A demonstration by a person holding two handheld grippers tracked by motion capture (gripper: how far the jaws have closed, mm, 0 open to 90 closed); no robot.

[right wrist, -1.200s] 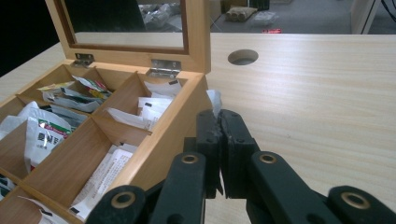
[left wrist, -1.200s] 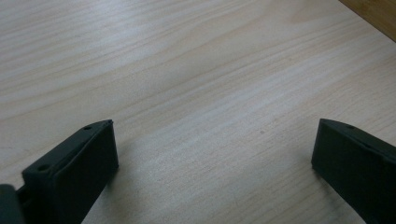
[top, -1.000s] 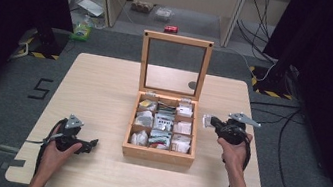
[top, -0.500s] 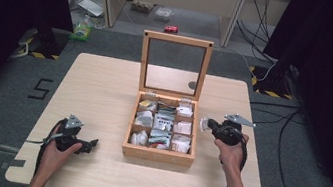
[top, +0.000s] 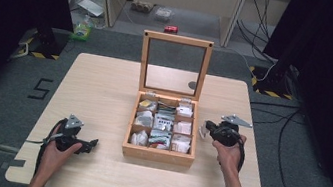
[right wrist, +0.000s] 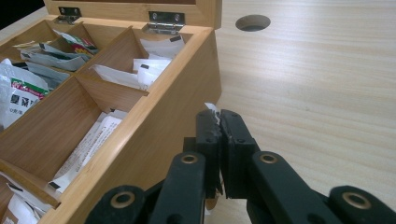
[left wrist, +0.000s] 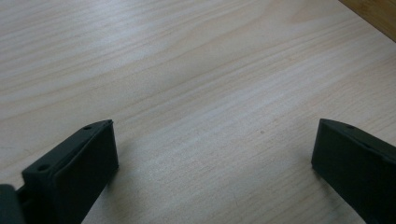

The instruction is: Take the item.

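two grippers sit either side of a wooden box [top: 159, 154] with its glass lid [top: 174, 64] stood upright. at the lower left of the high view the left gripper [top: 92, 141] rests on the bare surface [top: 105, 84], well apart from the box, jaws spread wide with nothing between them; in the left gripper view only pale wood grain lies ahead. it has not shifted over the last second.

moving right, the box's compartments hold white packets [top: 164, 122]. at the right of the frame the right gripper [top: 203, 129] is pinched tight on a thin white packet [right wrist: 213, 112], whose torn-looking edge peeks out above the jaws in the right gripper view. compared with a second ago, this gripper sits a touch lower in the frame and slightly farther from the box wall, so the packet seems already lifted out and on its way to the open surface beside the box.

room to move is generous: bare surface stretches right and toward the bottom edge. a round hole [right wrist: 252, 22] lies farther up, near the lid's corner, and the box wall [right wrist: 187, 116] stands just left of the jaws, the one edge to mind.
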